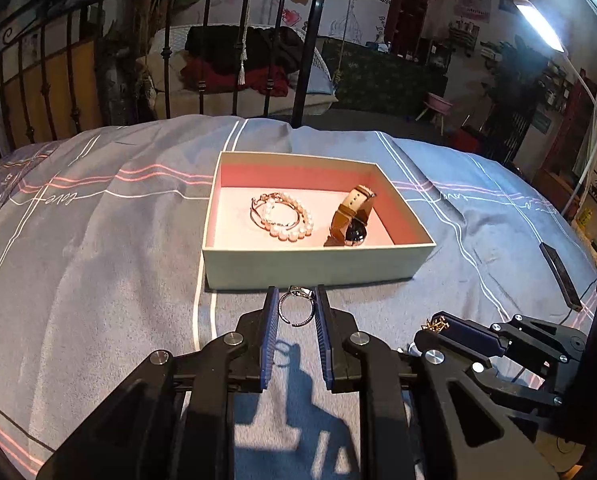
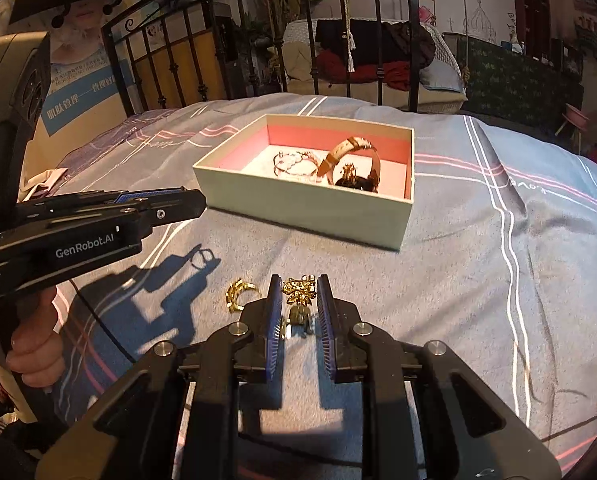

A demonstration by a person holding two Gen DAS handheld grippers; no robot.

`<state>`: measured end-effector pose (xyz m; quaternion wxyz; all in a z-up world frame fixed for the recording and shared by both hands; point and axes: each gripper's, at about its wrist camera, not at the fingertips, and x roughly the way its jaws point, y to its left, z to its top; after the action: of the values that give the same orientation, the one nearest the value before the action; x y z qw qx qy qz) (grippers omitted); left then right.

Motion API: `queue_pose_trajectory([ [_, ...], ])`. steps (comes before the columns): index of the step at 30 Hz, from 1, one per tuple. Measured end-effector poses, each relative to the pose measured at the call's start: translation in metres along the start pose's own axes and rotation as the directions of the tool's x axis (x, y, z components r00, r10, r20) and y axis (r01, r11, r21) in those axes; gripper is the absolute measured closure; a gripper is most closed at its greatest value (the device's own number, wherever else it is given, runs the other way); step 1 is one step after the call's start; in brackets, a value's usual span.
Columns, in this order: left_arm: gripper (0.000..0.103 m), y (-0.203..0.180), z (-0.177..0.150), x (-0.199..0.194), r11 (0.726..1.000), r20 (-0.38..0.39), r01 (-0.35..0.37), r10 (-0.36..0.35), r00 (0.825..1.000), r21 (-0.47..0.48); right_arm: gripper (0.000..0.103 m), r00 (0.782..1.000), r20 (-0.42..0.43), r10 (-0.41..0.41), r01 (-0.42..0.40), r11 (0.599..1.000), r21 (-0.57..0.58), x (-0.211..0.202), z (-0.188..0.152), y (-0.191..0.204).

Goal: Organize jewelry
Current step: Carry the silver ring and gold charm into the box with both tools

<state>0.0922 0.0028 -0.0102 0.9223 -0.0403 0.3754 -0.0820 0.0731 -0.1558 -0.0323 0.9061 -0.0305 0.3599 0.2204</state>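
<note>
Hand-held grippers clamp ring [image 1: 296, 306] and gold ornament [image 2: 298, 290], its lower part blurred.

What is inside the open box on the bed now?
Inside the box lie a pearl bracelet with a thin bangle, and a watch with a tan strap. The near wall hides part of the floor, and the watch covers a spot beneath it.

A bed with a grey-blue striped cover [image 1: 98, 232] fills the foreground, closed by a black iron bedframe [image 1: 202, 40]. Beyond hang a cushioned swing chair [image 1: 242, 64], a red phone-booth cabinet [image 1: 408, 12] and a lit lamp [image 1: 538, 24].
</note>
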Motion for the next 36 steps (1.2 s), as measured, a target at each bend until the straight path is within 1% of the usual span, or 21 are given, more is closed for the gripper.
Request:
queue_pose_trajectory([
  [3,0.086,0.003,0.023,0.009,1.0,0.015,-0.019,0.019,1.0,-0.014,0.084,1.0,0.009,-0.016,0.016,1.0,-0.008,0.01,0.021,-0.004],
  [7,0.086,0.004,0.047,0.028,0.999,-0.003,-0.035,0.035,0.999,-0.028,0.084,1.0,0.007,-0.016,0.016,1.0,0.005,0.025,0.046,-0.013],
  [11,0.086,0.006,0.056,0.045,0.998,-0.028,-0.055,0.054,0.998,-0.03,0.084,1.0,-0.01,-0.026,0.026,0.999,0.024,0.041,0.064,-0.021],
  [14,0.086,0.008,0.059,0.053,0.997,-0.039,-0.068,0.067,0.997,-0.029,0.084,0.999,-0.039,-0.038,0.039,0.999,0.022,0.053,0.072,-0.024],
  [19,0.086,0.012,0.065,0.07,0.997,-0.083,-0.075,0.072,0.994,-0.034,0.084,0.993,-0.101,-0.059,0.062,0.998,0.018,0.07,0.078,-0.031],
  [21,0.086,0.012,0.068,0.078,0.996,-0.098,-0.083,0.08,0.992,-0.023,0.084,0.99,-0.122,-0.064,0.067,0.998,0.019,0.076,0.079,-0.034],
  [27,0.086,0.011,0.071,0.104,0.995,-0.166,-0.097,0.095,0.982,-0.005,0.084,0.981,-0.183,-0.065,0.066,0.998,-0.001,0.097,0.082,-0.033],
  [31,0.086,0.012,0.069,0.118,0.993,-0.198,-0.114,0.114,0.974,0.012,0.084,0.98,-0.191,-0.061,0.062,0.998,0.002,0.104,0.083,-0.035],
  [33,0.086,0.01,0.069,0.121,0.991,-0.195,-0.13,0.134,0.972,0.032,0.084,0.979,-0.196,-0.062,0.064,0.998,0.001,0.106,0.083,-0.036],
  [36,0.085,0.009,0.071,0.123,0.992,-0.203,-0.124,0.128,0.971,0.033,0.084,0.98,-0.191,-0.058,0.06,0.998,0.006,0.107,0.082,-0.037],
])
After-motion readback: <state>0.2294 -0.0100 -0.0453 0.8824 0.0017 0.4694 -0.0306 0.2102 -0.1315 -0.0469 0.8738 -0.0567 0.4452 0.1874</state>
